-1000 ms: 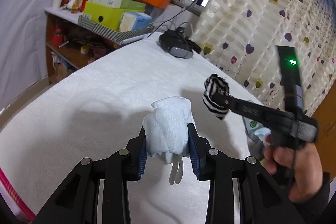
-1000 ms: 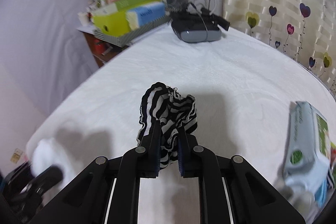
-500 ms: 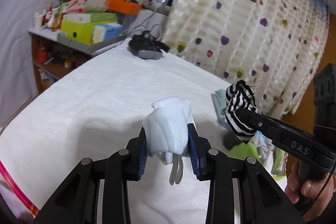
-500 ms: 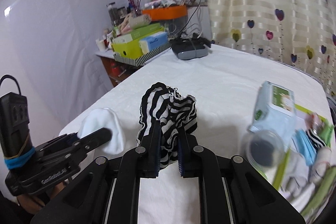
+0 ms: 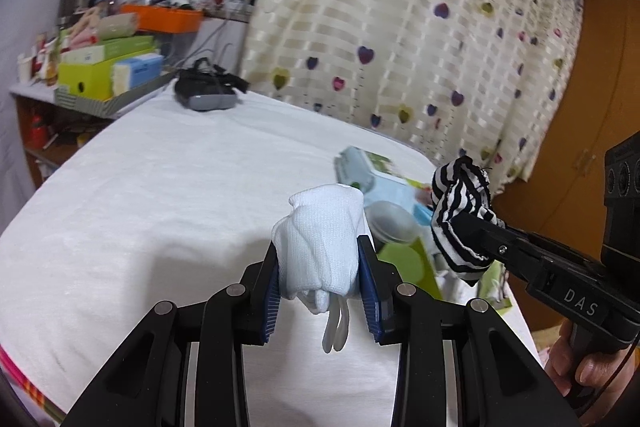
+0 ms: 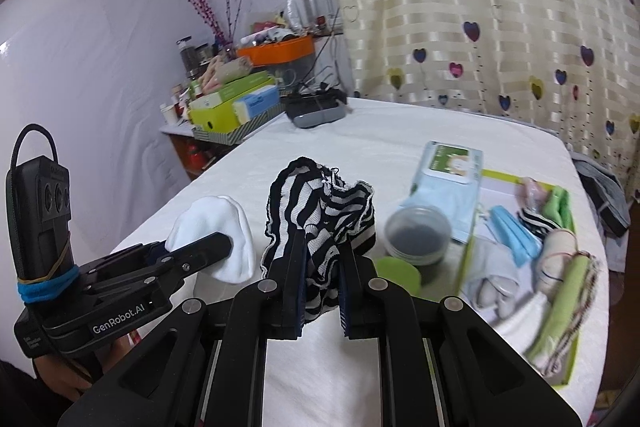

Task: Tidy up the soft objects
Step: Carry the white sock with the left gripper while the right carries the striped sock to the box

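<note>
We hold the left gripper (image 5: 320, 269) with its jaws clamped on a bundled white sock (image 5: 320, 247), the blue pads pressing its two sides and a loose end hanging below them. Our right gripper (image 6: 322, 267) has its jaws nearly together, pinching a crumpled black-and-white striped sock (image 6: 320, 211) that bunches up above the tips. Both socks are lifted clear of the white bed (image 5: 160, 195) beneath the jaws.

From the left wrist, the striped sock shows to the right of our jaws and slightly ahead. From the right wrist, the white sock sits to the left of our jaws, close beside the striped one but apart from it.

Ahead and to the right of the right jaws lies a green tray (image 6: 570, 363) filled with soft items, a pack of wipes (image 6: 448, 183) at its far end and a round clear container (image 6: 418, 235) just beyond the jaw tips. Far ahead rests a dark headset (image 6: 316, 107).
</note>
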A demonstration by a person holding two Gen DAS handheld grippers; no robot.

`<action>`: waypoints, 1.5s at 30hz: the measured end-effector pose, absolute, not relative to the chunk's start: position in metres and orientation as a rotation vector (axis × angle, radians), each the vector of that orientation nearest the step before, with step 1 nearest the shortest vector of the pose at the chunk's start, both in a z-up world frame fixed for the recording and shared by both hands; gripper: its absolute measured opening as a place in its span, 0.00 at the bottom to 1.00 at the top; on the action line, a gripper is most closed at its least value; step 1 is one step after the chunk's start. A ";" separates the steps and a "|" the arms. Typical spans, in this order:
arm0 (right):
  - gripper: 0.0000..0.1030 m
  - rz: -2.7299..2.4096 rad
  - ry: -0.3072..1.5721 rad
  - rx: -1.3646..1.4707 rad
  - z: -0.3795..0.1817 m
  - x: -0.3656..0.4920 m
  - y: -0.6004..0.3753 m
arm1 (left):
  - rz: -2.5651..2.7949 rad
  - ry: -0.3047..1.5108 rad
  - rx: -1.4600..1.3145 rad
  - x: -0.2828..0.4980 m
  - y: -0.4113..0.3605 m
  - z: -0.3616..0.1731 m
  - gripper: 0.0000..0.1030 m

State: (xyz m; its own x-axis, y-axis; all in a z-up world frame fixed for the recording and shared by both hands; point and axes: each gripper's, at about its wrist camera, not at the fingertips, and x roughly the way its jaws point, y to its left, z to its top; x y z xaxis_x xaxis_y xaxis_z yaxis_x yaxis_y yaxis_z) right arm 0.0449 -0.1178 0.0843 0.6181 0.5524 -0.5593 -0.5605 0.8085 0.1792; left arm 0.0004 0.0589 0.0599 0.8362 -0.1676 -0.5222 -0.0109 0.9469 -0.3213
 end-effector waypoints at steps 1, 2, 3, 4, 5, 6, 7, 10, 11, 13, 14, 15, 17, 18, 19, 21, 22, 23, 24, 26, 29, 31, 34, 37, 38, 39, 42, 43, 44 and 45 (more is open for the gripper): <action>0.13 0.634 0.634 -0.013 0.085 0.043 -0.122 | -0.096 0.577 -0.315 0.001 0.054 0.061 0.31; 0.13 0.630 0.630 -0.011 0.085 0.041 -0.125 | -0.105 0.576 -0.310 0.001 0.050 0.062 0.32; 0.13 0.627 0.628 -0.009 0.085 0.040 -0.128 | -0.114 0.575 -0.306 0.002 0.046 0.063 0.32; 0.13 0.623 0.626 -0.005 0.085 0.039 -0.132 | -0.121 0.573 -0.304 0.002 0.043 0.064 0.32; 0.13 0.620 0.624 -0.002 0.085 0.039 -0.135 | -0.128 0.571 -0.300 0.002 0.039 0.065 0.32; 0.13 0.616 0.623 0.002 0.086 0.039 -0.138 | -0.133 0.570 -0.297 0.003 0.037 0.066 0.32; 0.13 0.613 0.622 0.005 0.086 0.039 -0.141 | -0.140 0.570 -0.294 0.003 0.032 0.067 0.32; 0.13 0.606 0.618 0.011 0.085 0.038 -0.149 | -0.154 0.574 -0.284 0.006 0.023 0.068 0.32; 0.13 0.603 0.618 0.014 0.085 0.038 -0.152 | -0.159 0.576 -0.281 0.006 0.020 0.068 0.32; 0.13 0.600 0.617 0.021 0.084 0.038 -0.157 | -0.171 0.577 -0.272 0.008 0.012 0.069 0.32; 0.13 0.598 0.618 0.024 0.083 0.039 -0.160 | -0.176 0.578 -0.268 0.010 0.010 0.070 0.32; 0.13 0.594 0.618 0.029 0.083 0.039 -0.164 | -0.183 0.580 -0.263 0.011 0.007 0.070 0.32; 0.13 0.581 0.618 0.040 0.081 0.040 -0.173 | -0.194 0.583 -0.256 0.013 0.000 0.070 0.32; 0.13 0.573 0.617 0.046 0.081 0.040 -0.179 | -0.204 0.585 -0.250 0.014 -0.005 0.070 0.32; 0.13 0.562 0.616 0.055 0.080 0.040 -0.185 | -0.209 0.586 -0.246 0.016 -0.008 0.071 0.32; 0.13 0.536 0.617 0.071 0.080 0.041 -0.199 | -0.225 0.588 -0.236 0.018 -0.017 0.071 0.31; 0.13 0.525 0.617 0.078 0.079 0.042 -0.204 | -0.232 0.588 -0.233 0.019 -0.021 0.071 0.31; 0.13 0.512 0.616 0.084 0.079 0.042 -0.210 | -0.239 0.590 -0.231 0.021 -0.025 0.071 0.32; 0.13 0.496 0.615 0.092 0.079 0.042 -0.218 | -0.246 0.592 -0.229 0.022 -0.028 0.071 0.32; 0.13 0.473 0.615 0.103 0.080 0.043 -0.228 | -0.262 0.596 -0.222 0.025 -0.037 0.070 0.32; 0.13 0.438 0.617 0.119 0.079 0.044 -0.244 | -0.285 0.606 -0.214 0.031 -0.048 0.069 0.32; 0.13 0.421 0.621 0.124 0.077 0.045 -0.252 | -0.300 0.614 -0.208 0.034 -0.055 0.068 0.32; 0.13 0.402 0.632 0.129 0.074 0.048 -0.261 | -0.319 0.623 -0.202 0.038 -0.063 0.065 0.32; 0.13 0.385 0.651 0.131 0.067 0.051 -0.269 | -0.344 0.640 -0.194 0.044 -0.073 0.061 0.32; 0.13 0.379 0.659 0.133 0.065 0.052 -0.271 | -0.350 0.643 -0.192 0.045 -0.075 0.060 0.32; 0.13 0.371 0.668 0.134 0.062 0.053 -0.274 | -0.358 0.648 -0.189 0.046 -0.078 0.058 0.32; 0.13 0.350 0.694 0.140 0.052 0.057 -0.283 | -0.377 0.670 -0.184 0.053 -0.086 0.052 0.32; 0.13 0.339 0.702 0.141 0.048 0.058 -0.286 | -0.383 0.679 -0.179 0.056 -0.090 0.050 0.32; 0.13 0.331 0.709 0.143 0.045 0.059 -0.289 | -0.387 0.685 -0.175 0.058 -0.093 0.048 0.32; 0.13 0.324 0.718 0.145 0.042 0.061 -0.292 | -0.392 0.692 -0.173 0.060 -0.095 0.046 0.32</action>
State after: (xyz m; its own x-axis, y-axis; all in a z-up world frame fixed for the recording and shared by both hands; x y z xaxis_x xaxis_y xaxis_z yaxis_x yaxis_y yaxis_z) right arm 0.0605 -0.2921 0.0423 0.7059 0.3398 -0.6215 -0.2411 0.9403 0.2402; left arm 0.0597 -0.0951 0.0457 0.7007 -0.4068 -0.5861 0.2933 0.9131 -0.2832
